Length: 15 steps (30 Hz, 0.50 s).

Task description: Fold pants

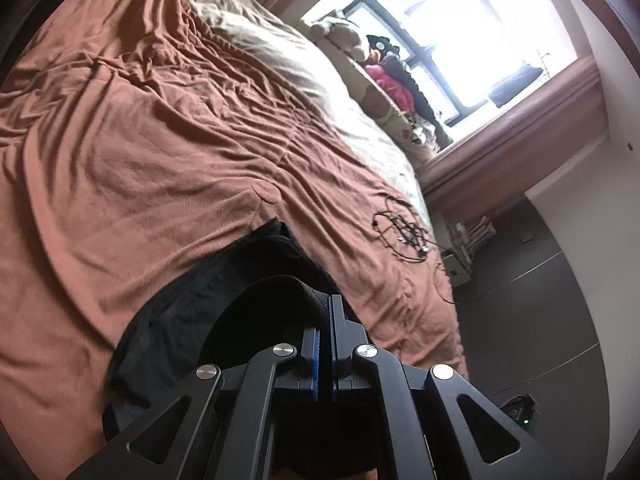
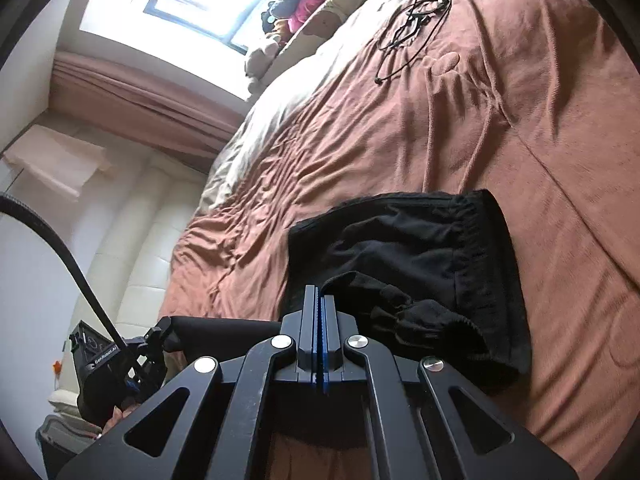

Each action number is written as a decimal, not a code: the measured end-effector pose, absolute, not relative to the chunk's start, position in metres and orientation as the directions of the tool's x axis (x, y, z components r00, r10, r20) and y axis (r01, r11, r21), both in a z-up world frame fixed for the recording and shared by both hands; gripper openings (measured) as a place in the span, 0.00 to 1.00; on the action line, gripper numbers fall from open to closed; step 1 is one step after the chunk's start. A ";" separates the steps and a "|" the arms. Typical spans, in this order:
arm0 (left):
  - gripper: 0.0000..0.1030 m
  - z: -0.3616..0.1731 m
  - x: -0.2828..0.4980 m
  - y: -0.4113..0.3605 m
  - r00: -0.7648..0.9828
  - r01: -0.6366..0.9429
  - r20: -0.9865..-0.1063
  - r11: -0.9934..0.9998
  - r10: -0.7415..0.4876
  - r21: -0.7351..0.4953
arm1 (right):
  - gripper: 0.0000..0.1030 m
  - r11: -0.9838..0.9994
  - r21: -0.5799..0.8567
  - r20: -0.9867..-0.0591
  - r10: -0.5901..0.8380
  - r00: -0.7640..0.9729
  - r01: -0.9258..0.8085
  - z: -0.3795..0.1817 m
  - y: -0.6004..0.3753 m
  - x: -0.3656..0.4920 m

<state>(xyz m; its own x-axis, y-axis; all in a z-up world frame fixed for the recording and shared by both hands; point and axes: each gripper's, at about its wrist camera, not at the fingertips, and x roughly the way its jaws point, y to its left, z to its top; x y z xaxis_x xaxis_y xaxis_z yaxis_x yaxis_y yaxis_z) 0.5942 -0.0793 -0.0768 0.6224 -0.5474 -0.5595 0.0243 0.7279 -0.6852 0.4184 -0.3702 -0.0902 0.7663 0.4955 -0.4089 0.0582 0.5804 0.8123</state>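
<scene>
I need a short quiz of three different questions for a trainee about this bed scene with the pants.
1. True or false: the left claw is shut on the black pants.
2. What lies tangled on the brown blanket: A) cables, B) a belt, C) a towel?
3. Fill in: the right claw pinches a ___ edge of the pants.

Key: 1 true; 2 A; 3 fabric.

Matte black 2-finger grippers, blue pads, silver pivots

Left gripper and right gripper: black linkage arms with triangular cutouts, 4 round silver pivot screws each, blue-edged finger pads. In the right wrist view the other gripper's black body carries white "GenRobot.AI" lettering, with a braided black cable and a bit of bare skin beneath it.
</scene>
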 end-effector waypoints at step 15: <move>0.64 -0.141 0.681 -0.089 0.534 0.035 -0.716 0.857 -0.451 -0.514 | 0.21 0.655 0.748 -0.531 0.491 0.691 0.110 -0.114 -0.359 0.484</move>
